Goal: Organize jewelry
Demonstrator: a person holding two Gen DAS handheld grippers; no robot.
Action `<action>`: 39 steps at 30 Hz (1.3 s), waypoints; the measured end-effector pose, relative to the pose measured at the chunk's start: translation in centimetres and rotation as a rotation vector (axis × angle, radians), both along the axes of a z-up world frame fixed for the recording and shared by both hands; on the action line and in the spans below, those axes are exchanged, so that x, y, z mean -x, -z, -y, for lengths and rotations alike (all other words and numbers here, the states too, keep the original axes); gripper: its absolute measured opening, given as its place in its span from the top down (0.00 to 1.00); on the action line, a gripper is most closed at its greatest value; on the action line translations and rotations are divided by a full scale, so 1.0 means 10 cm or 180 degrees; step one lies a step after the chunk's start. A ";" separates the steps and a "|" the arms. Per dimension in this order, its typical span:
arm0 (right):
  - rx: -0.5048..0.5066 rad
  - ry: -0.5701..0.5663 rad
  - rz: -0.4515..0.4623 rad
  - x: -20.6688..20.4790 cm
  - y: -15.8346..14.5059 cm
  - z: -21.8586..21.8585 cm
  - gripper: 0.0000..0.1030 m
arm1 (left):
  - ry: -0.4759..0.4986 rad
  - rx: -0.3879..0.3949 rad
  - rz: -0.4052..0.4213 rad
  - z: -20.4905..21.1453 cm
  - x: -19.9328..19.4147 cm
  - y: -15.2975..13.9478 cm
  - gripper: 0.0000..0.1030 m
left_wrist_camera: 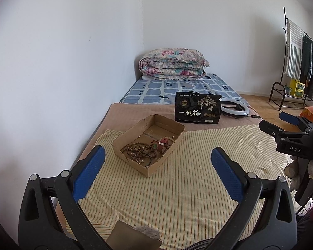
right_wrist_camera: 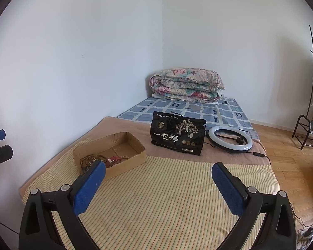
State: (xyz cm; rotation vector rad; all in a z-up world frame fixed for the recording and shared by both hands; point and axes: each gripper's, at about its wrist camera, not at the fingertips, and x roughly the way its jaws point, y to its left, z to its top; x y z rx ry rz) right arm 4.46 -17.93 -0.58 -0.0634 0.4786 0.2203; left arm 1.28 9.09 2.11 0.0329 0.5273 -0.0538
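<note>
Pretty clearly someone's bedroom at home. There's a low bed (right_wrist_camera: 229, 112) pushed into the corner of plain white walls, with a folded floral quilt (right_wrist_camera: 186, 84) at the far end and a blue checked sheet (left_wrist_camera: 177, 87) under it. Wood floor (right_wrist_camera: 292, 158), plus a clothes rack (left_wrist_camera: 302, 62) hung with clothes and a striped towel (left_wrist_camera: 293, 48) over on the right.

Cardboard box (left_wrist_camera: 149, 143) sits on the bed (left_wrist_camera: 177, 187) at eleven o'clock, beads (left_wrist_camera: 138, 151) inside; snack bag (left_wrist_camera: 198, 109) stands behind at one o'clock, ring light (right_wrist_camera: 231, 138) right of it.
</note>
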 end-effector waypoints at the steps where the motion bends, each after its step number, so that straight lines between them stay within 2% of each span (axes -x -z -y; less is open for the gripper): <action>1: 0.0005 0.0004 0.0002 0.00 0.00 0.00 0.00 | 0.0003 -0.0006 0.0005 0.00 0.01 0.00 0.00; 22: 0.0033 -0.0001 -0.0009 0.01 0.01 0.04 0.00 | 0.0037 0.0000 0.0034 0.01 0.04 -0.10 0.00; 39: 0.0072 -0.0007 0.0022 0.03 0.00 0.04 0.00 | 0.0050 -0.0066 0.0017 0.08 0.05 -0.07 0.00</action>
